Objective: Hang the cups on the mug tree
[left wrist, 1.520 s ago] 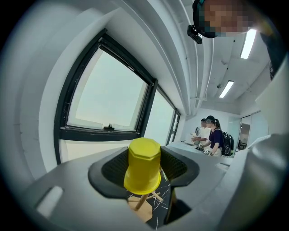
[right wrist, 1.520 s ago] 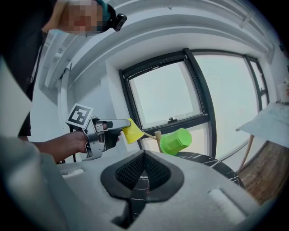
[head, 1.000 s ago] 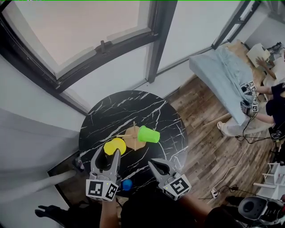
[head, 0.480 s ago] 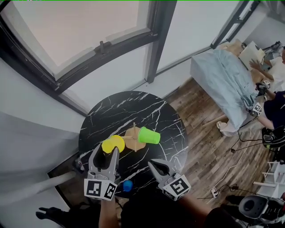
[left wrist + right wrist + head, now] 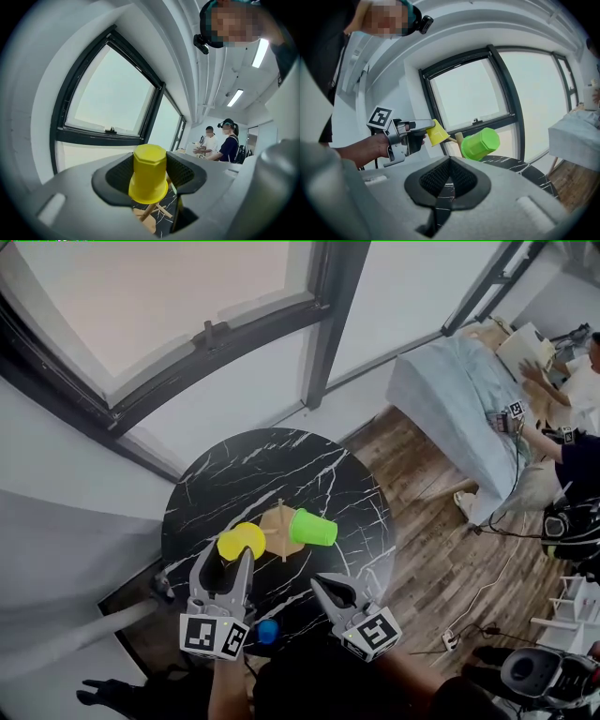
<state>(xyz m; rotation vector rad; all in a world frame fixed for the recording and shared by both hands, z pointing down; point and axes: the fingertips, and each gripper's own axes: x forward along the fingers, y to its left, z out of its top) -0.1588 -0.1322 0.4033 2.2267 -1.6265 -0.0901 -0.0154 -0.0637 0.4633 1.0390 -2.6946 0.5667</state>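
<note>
**Left claw (image 5: 224, 561) grips the yellow cup (image 5: 149, 172) at the tree; right claw (image 5: 449, 177) clenched on nothing**

In the left gripper view we see the left claw's jaws standing wide. Both dark pads (image 5: 117, 176) press the sides of the yellow cup. The cup's closed, eight-sided bottom faces the camera and its wider mouth points away. A wooden peg (image 5: 151, 209) runs up to that mouth, though we cannot tell how far in it reaches. From the right gripper view the same cup sits at the claw's tips, with its mouth toward the tree (image 5: 278, 522).

The right claw's jaws are pressed together with nothing between them. It hangs over the near edge of the table (image 5: 246, 472), to the right of the left claw. It points toward the tree and is well apart from both cups.

The tree stands near the middle of the round black marbled table. The green cup (image 5: 480, 144) hangs on its right side, tilted, mouth toward the post. The yellow cup is on the left side.

A small blue thing (image 5: 267, 631) lies between the two claws by the near edge; we cannot tell what it is.

Beyond the table a large dark-framed window (image 5: 169, 306) fills the wall. Wood floor (image 5: 441, 549) runs off to the right, and people (image 5: 220, 143) stand in the far part of the room.
</note>
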